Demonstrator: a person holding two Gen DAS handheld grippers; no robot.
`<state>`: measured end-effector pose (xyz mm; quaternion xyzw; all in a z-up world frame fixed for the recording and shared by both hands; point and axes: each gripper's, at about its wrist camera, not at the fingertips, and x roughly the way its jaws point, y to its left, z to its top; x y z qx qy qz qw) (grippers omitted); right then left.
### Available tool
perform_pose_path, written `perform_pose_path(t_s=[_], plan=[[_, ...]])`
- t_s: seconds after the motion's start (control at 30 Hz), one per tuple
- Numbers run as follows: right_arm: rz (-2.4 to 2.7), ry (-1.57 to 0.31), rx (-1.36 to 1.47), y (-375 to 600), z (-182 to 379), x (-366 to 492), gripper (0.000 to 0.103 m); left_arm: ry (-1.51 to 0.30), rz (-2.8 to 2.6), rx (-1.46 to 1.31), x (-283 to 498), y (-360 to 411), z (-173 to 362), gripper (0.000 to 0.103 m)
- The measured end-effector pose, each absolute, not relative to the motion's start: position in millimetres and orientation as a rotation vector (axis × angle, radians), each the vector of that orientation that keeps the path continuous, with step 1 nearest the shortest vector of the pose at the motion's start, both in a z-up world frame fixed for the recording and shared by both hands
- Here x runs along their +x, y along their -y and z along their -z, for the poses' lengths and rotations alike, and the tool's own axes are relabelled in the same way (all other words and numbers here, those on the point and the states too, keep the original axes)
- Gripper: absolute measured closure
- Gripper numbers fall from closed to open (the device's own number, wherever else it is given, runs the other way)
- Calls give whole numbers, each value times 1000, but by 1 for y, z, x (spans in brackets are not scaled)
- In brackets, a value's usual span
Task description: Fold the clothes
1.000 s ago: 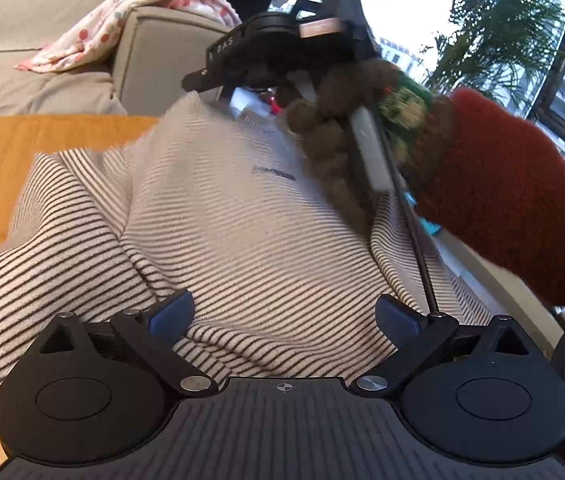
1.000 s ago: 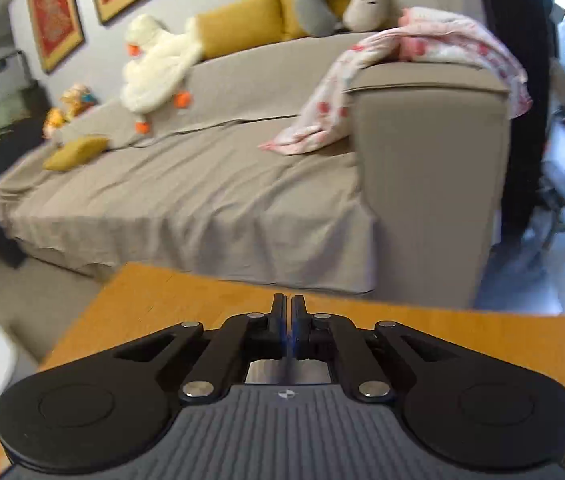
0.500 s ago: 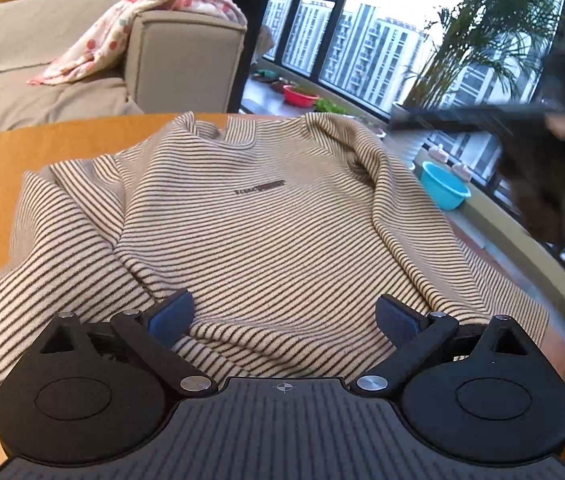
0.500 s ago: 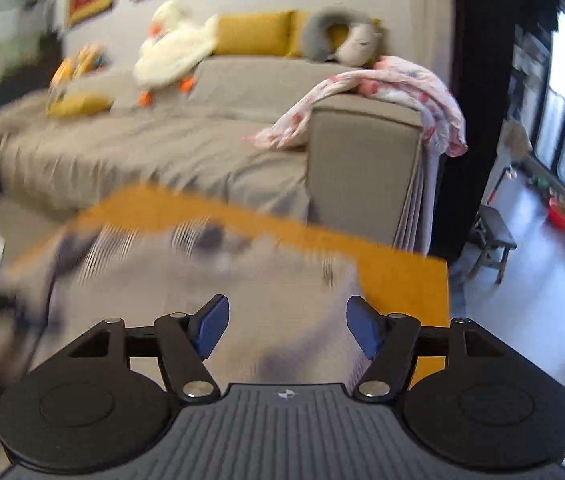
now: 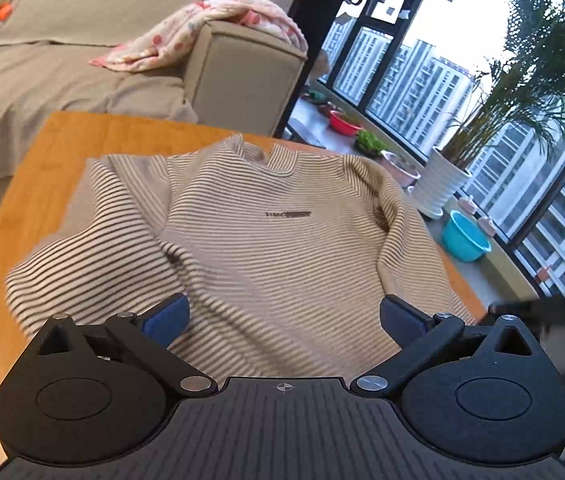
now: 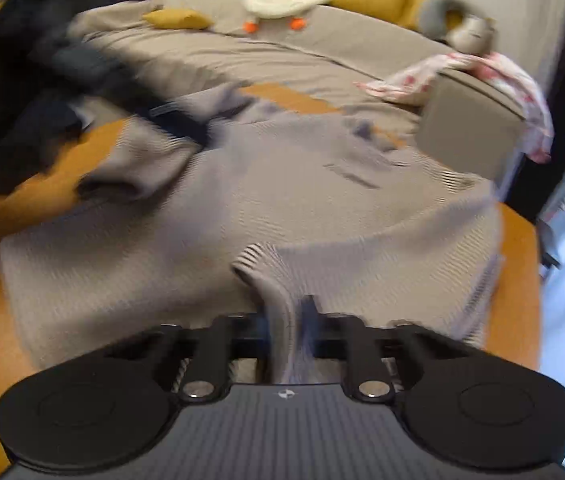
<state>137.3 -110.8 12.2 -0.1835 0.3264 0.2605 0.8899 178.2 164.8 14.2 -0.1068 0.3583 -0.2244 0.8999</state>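
striped sweater (image 5: 266,240) on wood table (image 5: 54,152)

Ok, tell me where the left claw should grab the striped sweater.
Probably the striped sweater at its near hem, left corner, approached low from the table edge nearest the left claw. The hem lies flat and closest there, directly between the open jaws.

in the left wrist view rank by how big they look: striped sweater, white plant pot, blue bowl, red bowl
1. striped sweater
2. white plant pot
3. blue bowl
4. red bowl, though it sits farther from the camera, so its true size against the blue bowl is unsure.
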Motion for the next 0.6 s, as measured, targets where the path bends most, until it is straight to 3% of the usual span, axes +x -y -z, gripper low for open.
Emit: perform_pose_path(t_s=[0.33,0.47,0.6], plan=[[-126,-413,52,265,-166,238,94,-737,465,-254,173,-174,-13,0],[-161,-375,93,255,-200,268,94,-711,485,-267,173,-175,-19,0],[-289,-411,88,201,-195,305,94,-691,482,-279,170,-182,-25,0]])
